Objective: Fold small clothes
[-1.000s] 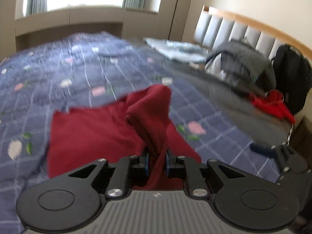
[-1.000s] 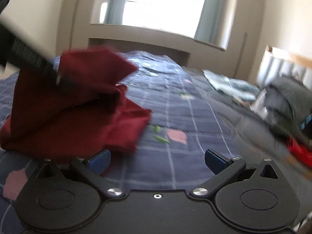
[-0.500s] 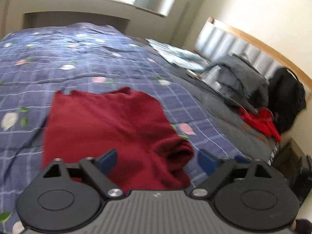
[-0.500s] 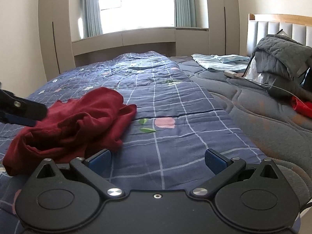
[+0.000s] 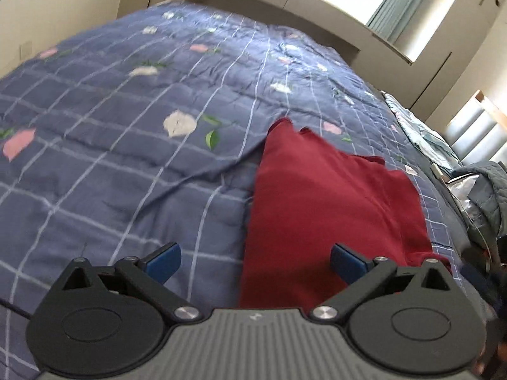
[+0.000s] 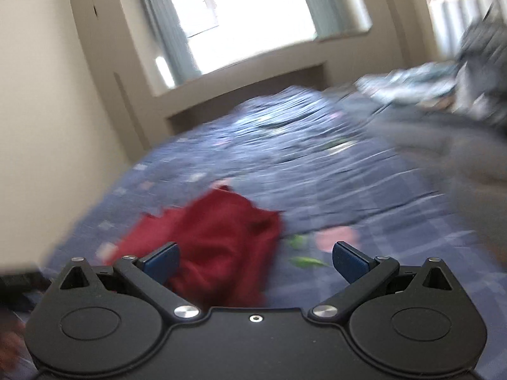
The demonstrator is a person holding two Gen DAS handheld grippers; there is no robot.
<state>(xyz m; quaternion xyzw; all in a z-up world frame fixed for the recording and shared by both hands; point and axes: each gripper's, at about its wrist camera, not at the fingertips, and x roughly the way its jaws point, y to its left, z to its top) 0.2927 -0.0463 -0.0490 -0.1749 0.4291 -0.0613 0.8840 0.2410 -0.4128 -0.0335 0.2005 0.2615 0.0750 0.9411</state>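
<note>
Left gripper is released, jaws spread wide, holding nothing, hovering low over the bed quilt; the left blue pad sits over bare quilt, the right pad over the near hem of the red garment. Garment lies on the bed, mostly flat on its left half, straight left edge, but bunched into a rolled lump at the near right corner. Right gripper is also released and empty, with the same garment just ahead of its left pad; that view is motion-blurred, so crease detail there can't be read. Judgement: one fold looks laid but untidy, next step is regrasp and flatten. To do it well: left gripper takes the near left corner, right gripper takes the bunched near right corner, pinch only the top layer edge, not the quilt underneath. Pull the two corners apart to tension the hem before lifting, then carry over evenly so edges align. Risk: quilt is wrinkled near the garment's left edge and could get caught in a low pinch. Grey jacket at far right is well apart, no interference.
</note>
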